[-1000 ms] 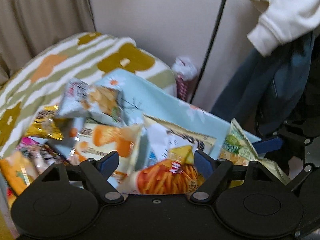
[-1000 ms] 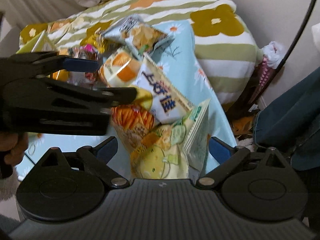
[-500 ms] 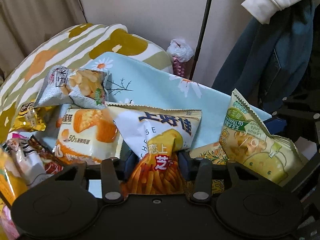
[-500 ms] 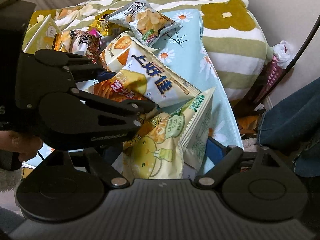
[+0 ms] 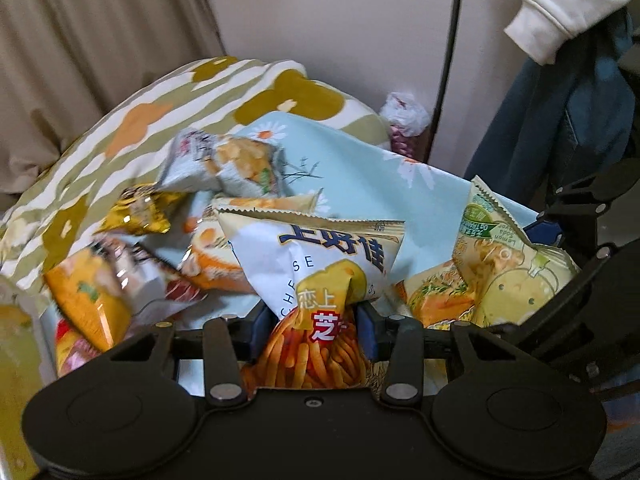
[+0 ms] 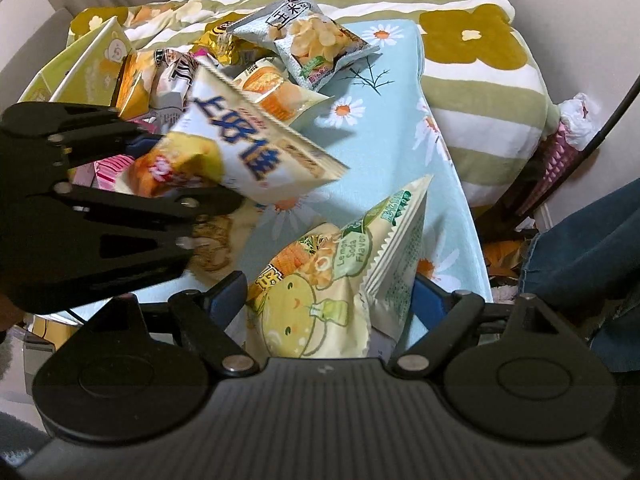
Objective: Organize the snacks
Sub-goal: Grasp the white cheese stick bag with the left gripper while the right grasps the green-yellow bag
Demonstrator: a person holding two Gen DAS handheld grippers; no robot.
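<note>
Snacks lie heaped on a blue daisy cloth (image 6: pixel 404 92) spread over a bed with a striped flower quilt (image 6: pixel 480 56). Toward the cloth's left edge sits the pile: a yellow carton (image 6: pixel 86 68), an orange bag (image 5: pixel 88 300), a gold pack (image 5: pixel 138 214), a grey corn-chip bag (image 6: pixel 316 42) at the far edge, and a pale bag with an orange picture (image 6: pixel 276 92) just under it.

Next comes the left claw (image 5: pixel 306 322). It has just been closing, with a white cheese-stick bag (image 5: pixel 320 264) between its pads, and it is now clamped on that bag's lower half, which crumples at the pinch. From the right wrist view the bag looks raised off the cloth, blurred, its top corner pointing toward the right edge.

Nearer the cloth's right edge, the right claw (image 6: pixel 330 300) carries a lemon-soda bag (image 6: pixel 332 280) between its blue pads; the bag stands up, so it looks clamped, though the contact is partly hidden. A flat orange-and-yellow pack (image 5: pixel 434 298) lies on the cloth beside it.

By my reading, the step in hand is lifting: both bags are picked and neither is placed. The next move calls for carrying each bag clear of the heap to a sorting spot, holding the grip firm since the puffy wrappers may slip, and keeping the two claws from bumping as they are close together.
</note>
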